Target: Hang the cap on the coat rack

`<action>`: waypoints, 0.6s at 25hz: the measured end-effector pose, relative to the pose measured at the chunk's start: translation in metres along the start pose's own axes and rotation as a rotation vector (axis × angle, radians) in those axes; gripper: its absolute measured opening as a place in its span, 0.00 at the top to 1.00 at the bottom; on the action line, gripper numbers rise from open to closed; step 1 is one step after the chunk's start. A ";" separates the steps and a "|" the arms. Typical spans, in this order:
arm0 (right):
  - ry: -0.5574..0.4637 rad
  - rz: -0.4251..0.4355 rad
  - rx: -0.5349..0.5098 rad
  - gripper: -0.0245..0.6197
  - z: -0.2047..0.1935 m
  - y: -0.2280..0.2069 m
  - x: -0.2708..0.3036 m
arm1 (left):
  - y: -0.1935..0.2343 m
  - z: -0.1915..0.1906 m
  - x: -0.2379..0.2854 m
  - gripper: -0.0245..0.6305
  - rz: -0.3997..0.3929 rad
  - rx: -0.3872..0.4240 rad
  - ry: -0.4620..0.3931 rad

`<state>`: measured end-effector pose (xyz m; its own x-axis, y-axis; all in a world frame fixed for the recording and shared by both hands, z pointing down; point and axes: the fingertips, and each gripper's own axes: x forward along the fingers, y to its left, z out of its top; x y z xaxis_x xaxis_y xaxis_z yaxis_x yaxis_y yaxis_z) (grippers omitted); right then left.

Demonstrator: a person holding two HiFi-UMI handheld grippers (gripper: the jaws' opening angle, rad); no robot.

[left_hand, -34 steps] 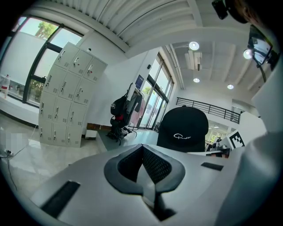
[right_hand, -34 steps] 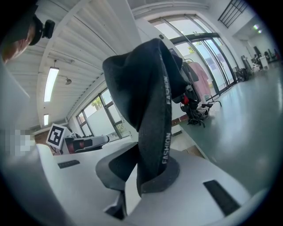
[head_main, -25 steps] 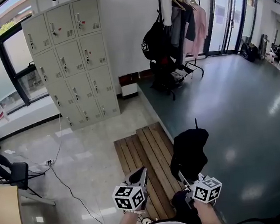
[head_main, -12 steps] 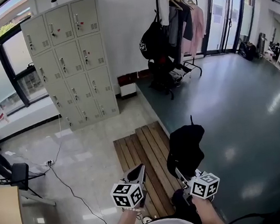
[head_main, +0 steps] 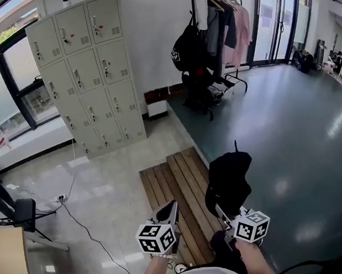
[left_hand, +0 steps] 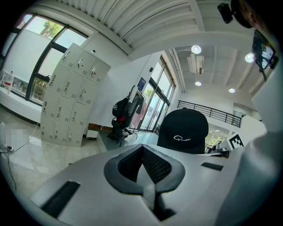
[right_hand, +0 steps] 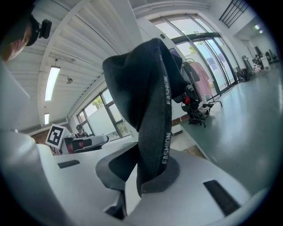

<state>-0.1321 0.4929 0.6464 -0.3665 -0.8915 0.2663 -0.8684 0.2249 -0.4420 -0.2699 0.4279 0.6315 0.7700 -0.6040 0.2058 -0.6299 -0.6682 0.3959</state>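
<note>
Little has moved since the earlier frames: both claws and the cap keep their place at the lower middle of the head view, and only the room has shifted slightly in the frame.

The right claw [head_main: 220, 212] is closed on the black cap [head_main: 228, 179]. In the right gripper view the cap's strap, printed with "FASHION", is pinched between the jaws [right_hand: 146, 174] and the crown stands up above them. The cap hangs in the air over the edge of a wooden slatted board [head_main: 179, 184] on the floor.

The left claw [head_main: 172, 212] is closed too, its jaws together and nothing between them [left_hand: 142, 150]. It is just left of the cap and does not touch it.

The coat rack [head_main: 193, 3] stands well apart at the upper middle, loaded with clothes and a black backpack [head_main: 184, 49]. Grey lockers [head_main: 87, 75] fill the upper left.
</note>
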 end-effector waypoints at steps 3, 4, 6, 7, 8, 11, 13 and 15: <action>0.002 0.002 0.000 0.93 0.000 0.001 0.000 | 0.001 -0.002 -0.001 0.96 0.001 0.001 0.003; 0.001 0.002 -0.001 0.94 0.001 0.001 0.000 | 0.001 -0.001 -0.001 0.96 0.001 0.000 0.002; -0.005 0.004 -0.001 0.93 0.005 0.003 0.001 | 0.001 0.002 -0.002 0.96 0.001 0.002 -0.001; -0.006 0.004 0.000 0.93 0.005 0.003 0.001 | 0.001 0.003 -0.002 0.96 0.002 0.003 -0.002; -0.007 0.003 0.002 0.94 0.005 0.003 0.000 | 0.000 0.002 -0.003 0.96 0.003 0.005 -0.002; -0.007 0.004 0.002 0.94 0.004 0.001 -0.002 | 0.000 0.001 -0.002 0.96 0.008 0.005 -0.003; -0.008 0.005 0.004 0.93 0.004 0.001 -0.003 | 0.000 0.001 -0.001 0.96 0.012 0.005 -0.005; -0.013 0.003 0.008 0.94 0.004 -0.001 -0.005 | -0.001 0.001 0.000 0.96 0.007 0.006 -0.001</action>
<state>-0.1285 0.4959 0.6420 -0.3644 -0.8959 0.2543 -0.8646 0.2240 -0.4498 -0.2696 0.4284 0.6301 0.7656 -0.6090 0.2074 -0.6357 -0.6667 0.3890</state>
